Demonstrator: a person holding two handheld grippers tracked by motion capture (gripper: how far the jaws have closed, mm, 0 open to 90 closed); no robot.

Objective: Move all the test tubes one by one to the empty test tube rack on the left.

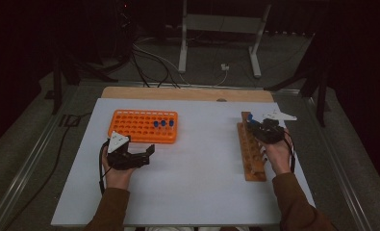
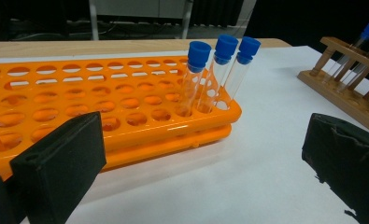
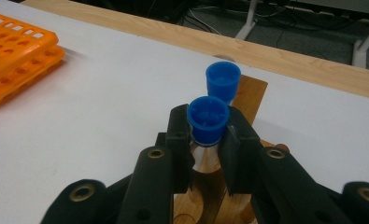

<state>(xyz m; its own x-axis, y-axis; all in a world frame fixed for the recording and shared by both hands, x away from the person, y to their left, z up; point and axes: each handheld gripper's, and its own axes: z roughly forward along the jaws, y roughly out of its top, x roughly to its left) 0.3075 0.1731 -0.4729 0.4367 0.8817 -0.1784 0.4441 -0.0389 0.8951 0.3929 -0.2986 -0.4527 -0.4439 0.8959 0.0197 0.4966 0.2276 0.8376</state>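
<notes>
White tabletop (image 1: 202, 168): right gripper (image 3: 209, 135) jaws clamped below blue-capped test tube (image 3: 208, 119) cap, ready to lift from wooden rack (image 1: 251, 153); left gripper (image 1: 146, 153) jaws open beside orange rack (image 1: 142, 127), waiting.

1. Landmark: the orange tube rack (image 1: 143, 126) at the far left of the white table (image 1: 202, 168).
2. Right of the orange tube rack, a wide bare stretch of table runs to the wooden tube rack (image 1: 251, 153); nothing stands in it.
3. Near side of the orange tube rack: the left gripper (image 1: 146, 155) sits just beside its front edge, jaws wide apart, leaving little room there.
4. At the rack's right end, three blue-capped test tubes (image 2: 219, 70) stand tall and block a low pass over it.
5. Well right of it, the right gripper (image 3: 209, 140) clamps a blue-capped tube (image 3: 208, 119) in the wooden tube rack; a second capped tube (image 3: 223, 81) stands just beyond.
</notes>
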